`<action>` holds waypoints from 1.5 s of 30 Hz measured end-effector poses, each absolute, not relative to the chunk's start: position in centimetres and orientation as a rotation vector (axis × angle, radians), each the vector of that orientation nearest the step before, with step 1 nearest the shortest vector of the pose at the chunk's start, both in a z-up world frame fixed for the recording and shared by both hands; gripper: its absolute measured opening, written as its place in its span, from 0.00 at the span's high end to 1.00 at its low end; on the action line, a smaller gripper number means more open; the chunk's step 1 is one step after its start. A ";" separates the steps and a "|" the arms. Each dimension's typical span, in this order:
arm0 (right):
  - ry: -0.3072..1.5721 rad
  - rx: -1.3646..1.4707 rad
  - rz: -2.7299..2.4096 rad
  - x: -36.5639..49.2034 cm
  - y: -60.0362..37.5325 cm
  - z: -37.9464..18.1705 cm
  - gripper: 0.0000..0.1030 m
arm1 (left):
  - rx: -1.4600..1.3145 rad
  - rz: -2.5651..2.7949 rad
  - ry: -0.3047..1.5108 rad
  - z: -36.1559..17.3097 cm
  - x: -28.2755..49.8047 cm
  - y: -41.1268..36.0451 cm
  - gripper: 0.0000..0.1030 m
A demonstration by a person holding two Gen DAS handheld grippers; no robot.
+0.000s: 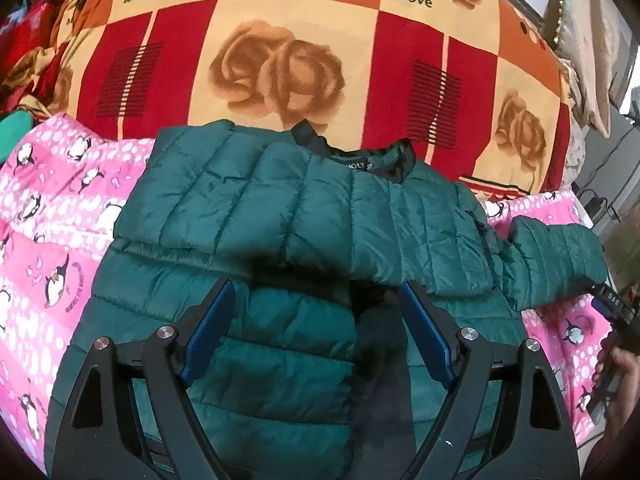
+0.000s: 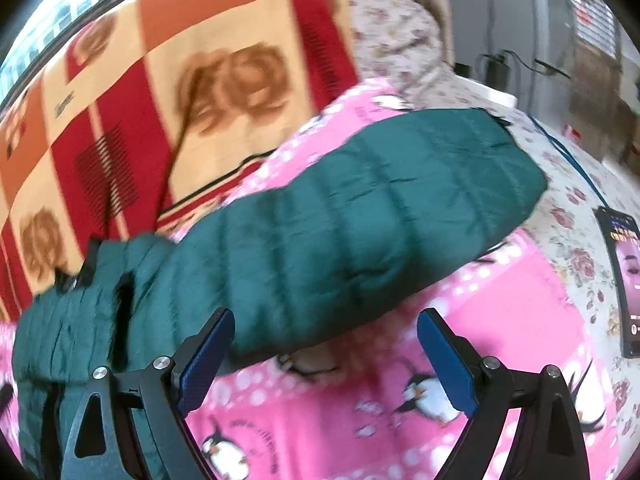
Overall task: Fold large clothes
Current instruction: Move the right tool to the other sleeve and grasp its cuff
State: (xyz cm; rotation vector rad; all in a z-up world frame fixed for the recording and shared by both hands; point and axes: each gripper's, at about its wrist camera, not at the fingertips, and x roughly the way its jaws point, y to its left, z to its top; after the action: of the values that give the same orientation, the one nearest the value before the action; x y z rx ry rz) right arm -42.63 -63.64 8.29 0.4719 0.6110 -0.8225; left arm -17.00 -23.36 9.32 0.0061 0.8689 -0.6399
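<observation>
A dark green quilted puffer jacket point(image 1: 280, 216) lies on a pink penguin-print blanket point(image 1: 48, 248), collar toward the far side. One sleeve is folded across its chest; the other sleeve point(image 1: 560, 256) stretches out to the right. My left gripper point(image 1: 316, 296) is open and empty, hovering over the jacket's middle. In the right wrist view, the outstretched sleeve point(image 2: 360, 220) lies across the pink blanket point(image 2: 500, 340). My right gripper point(image 2: 326, 320) is open and empty, just in front of that sleeve's near edge. The right wrist view is motion-blurred.
A red, orange and cream rose-print blanket point(image 1: 280, 60) covers the bed beyond the jacket. A phone point(image 2: 622, 280) with a lit screen lies on a floral sheet at right. A red fabric pile point(image 1: 24, 48) sits far left. Cables and chargers point(image 2: 504, 64) lie beyond the bed.
</observation>
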 end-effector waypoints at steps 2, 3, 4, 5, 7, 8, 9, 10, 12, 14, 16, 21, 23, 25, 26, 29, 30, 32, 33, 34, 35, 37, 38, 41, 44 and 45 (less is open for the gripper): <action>0.572 0.508 -0.850 -43.7 -65.3 8.6 0.12 | 0.001 -0.636 0.873 9.1 -16.8 -23.2 0.18; 0.555 0.523 -0.860 -44.1 -65.9 8.8 0.12 | -0.001 -0.635 0.875 9.1 -16.8 -23.1 0.18; 0.534 0.549 -0.878 -44.7 -67.0 8.9 0.12 | -0.004 -0.634 0.877 9.0 -16.6 -23.1 0.18; 0.527 0.564 -0.888 -45.0 -67.5 9.0 0.12 | -0.007 -0.632 0.880 8.9 -16.5 -23.0 0.18; 0.514 0.620 -0.914 -45.7 -69.5 8.8 0.12 | -0.013 -0.630 0.886 8.7 -16.4 -22.9 0.18; 0.509 0.639 -0.920 -45.9 -70.0 8.7 0.12 | -0.018 -0.629 0.891 8.6 -16.3 -22.9 0.18; 0.500 0.667 -0.930 -46.2 -70.8 8.6 0.12 | -0.020 -0.629 0.894 8.5 -16.3 -22.8 0.18; 0.492 0.682 -0.936 -46.4 -71.3 8.5 0.12 | -0.021 -0.629 0.897 8.4 -16.2 -22.8 0.18; 0.473 0.695 -0.942 -46.6 -72.2 8.4 0.12 | -0.020 -0.629 0.901 8.2 -16.1 -22.9 0.18; 0.474 0.703 -0.956 -46.5 -73.3 8.3 0.12 | -0.013 -0.629 0.907 8.0 -16.0 -23.0 0.18; 0.468 0.729 -0.969 -46.6 -74.3 8.0 0.12 | -0.004 -0.629 0.915 7.7 -16.0 -23.2 0.18; 0.417 0.771 -0.969 -46.9 -76.3 7.2 0.14 | 0.007 -0.625 0.924 7.1 -15.9 -23.5 0.18; 0.418 0.737 -0.966 -46.5 -76.5 7.3 0.25 | 0.011 -0.622 0.926 7.0 -15.8 -23.6 0.18; 0.413 0.715 -0.953 -46.2 -76.7 7.3 0.37 | 0.017 -0.617 0.929 6.8 -15.7 -23.7 0.18; 0.406 0.703 -0.954 -46.2 -76.7 7.4 0.46 | 0.018 -0.613 0.929 6.8 -15.6 -23.7 0.18; 0.390 0.650 -0.930 -46.1 -75.9 8.3 0.72 | 0.012 -0.605 0.925 6.8 -15.4 -23.4 0.18; 0.388 0.624 -0.925 -45.9 -75.4 8.7 0.75 | 0.008 -0.602 0.923 6.9 -15.3 -23.2 0.18; 0.382 0.567 -0.905 -45.6 -74.3 9.6 0.77 | 0.000 -0.596 0.917 7.1 -15.1 -22.9 0.18; 0.377 0.545 -0.890 -45.6 -73.7 10.0 0.78 | -0.006 -0.592 0.913 7.3 -15.0 -22.6 0.18; 0.368 0.534 -0.871 -45.6 -73.1 10.3 0.78 | -0.012 -0.589 0.910 7.4 -14.9 -22.4 0.18; 0.360 0.534 -0.855 -45.5 -72.7 10.6 0.78 | -0.018 -0.585 0.907 7.5 -14.9 -22.1 0.18; 0.340 0.543 -0.809 -45.6 -71.7 11.2 0.80 | -0.032 -0.578 0.900 7.8 -14.8 -21.6 0.18; 0.334 0.551 -0.791 -45.5 -71.3 11.4 0.81 | -0.037 -0.576 0.898 7.9 -14.8 -21.3 0.18; 0.324 0.570 -0.741 -45.2 -70.0 11.7 0.81 | -0.046 -0.570 0.892 8.1 -14.8 -20.6 0.18; 0.326 0.563 -0.696 -44.7 -68.4 12.0 0.82 | -0.056 -0.563 0.888 8.3 -14.9 -19.9 0.18; 0.326 0.559 -0.676 -44.4 -67.8 12.1 0.82 | -0.059 -0.562 0.885 8.4 -14.9 -19.7 0.18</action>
State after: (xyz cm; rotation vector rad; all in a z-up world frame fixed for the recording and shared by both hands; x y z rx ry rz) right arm -44.43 -67.78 12.10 0.5590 0.3259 -0.6764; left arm -14.93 -19.66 8.45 -0.0590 0.8851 -0.5615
